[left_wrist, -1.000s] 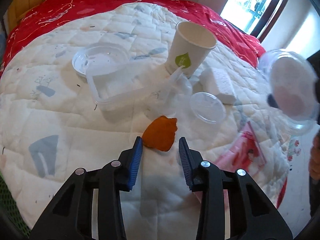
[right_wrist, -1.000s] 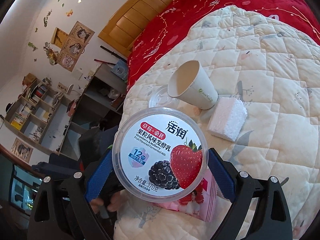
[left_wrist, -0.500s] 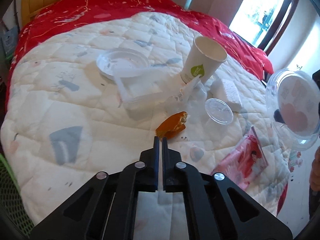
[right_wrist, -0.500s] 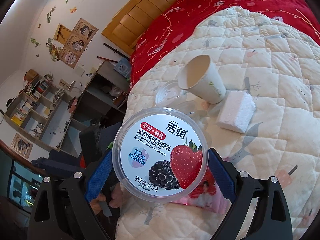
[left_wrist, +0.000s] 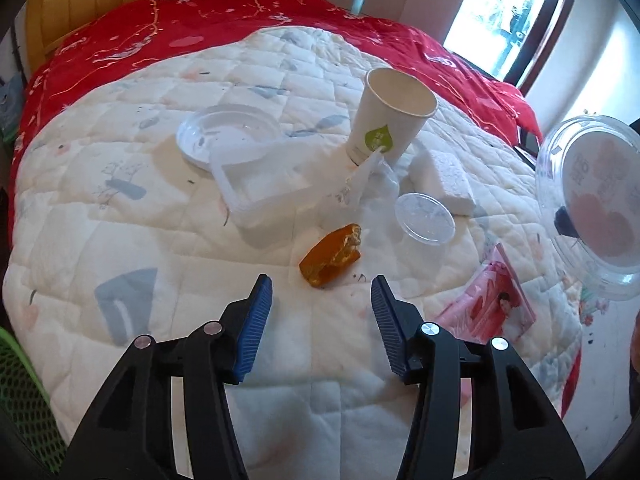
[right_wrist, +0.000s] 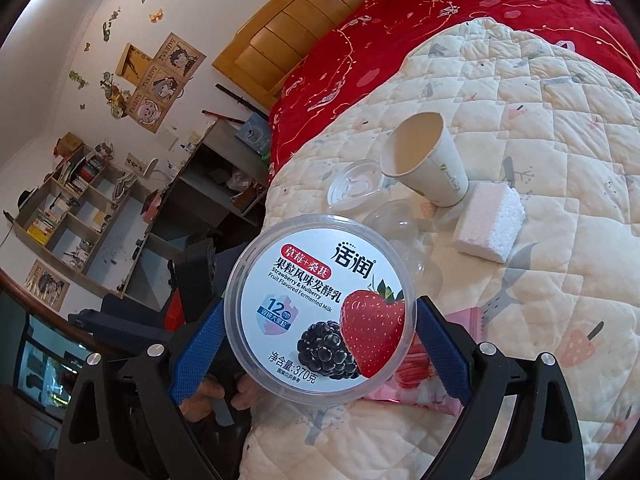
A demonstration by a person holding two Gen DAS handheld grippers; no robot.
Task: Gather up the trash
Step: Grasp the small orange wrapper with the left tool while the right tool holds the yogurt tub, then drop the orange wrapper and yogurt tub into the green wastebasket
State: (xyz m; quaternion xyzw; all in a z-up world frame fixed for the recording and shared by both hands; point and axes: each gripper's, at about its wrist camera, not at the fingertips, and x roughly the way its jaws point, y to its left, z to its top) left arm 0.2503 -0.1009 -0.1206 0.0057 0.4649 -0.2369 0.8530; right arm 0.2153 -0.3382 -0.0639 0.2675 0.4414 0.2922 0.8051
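A: What do we see from the left wrist?

B: Our left hand-held gripper (left_wrist: pixel 322 294) stands with its 2 blue pads wide apart and nothing between them, above the white quilt (left_wrist: pixel 120 208) on the bed. The orange wrapper (left_wrist: pixel 331 257) lies on the quilt just past the fingertips, toward 12 o'clock.

A: And the other trash?

B: Beyond the wrapper, at 11 o'clock, we have a clear rectangular tray (left_wrist: pixel 266 182), and a round white plate (left_wrist: pixel 228 134) touching its far corner. At 1 o'clock a paper cup (left_wrist: pixel 390 118) stands upright with a green leaf mark. Crumpled clear plastic (left_wrist: pixel 366 182) sits at its foot. A round clear lid (left_wrist: pixel 425 218) lies just to the right of the wrapper, with a white foam block (left_wrist: pixel 448 178) behind it. A pink packet (left_wrist: pixel 494 306) lies at 3 o'clock, near the quilt's edge.

A: What about the right side?

B: Our right hand-held gripper (right_wrist: pixel 320 334) is clamped on a yogurt tub (right_wrist: pixel 320 308), 1 pad on each side of its rim. The lid faces the camera, with a strawberry and a mulberry printed on it and "370" near the bottom. From the left wrist we see that tub held in the air at the far right. Behind it in the right view are the cup, the foam block and the pink packet.
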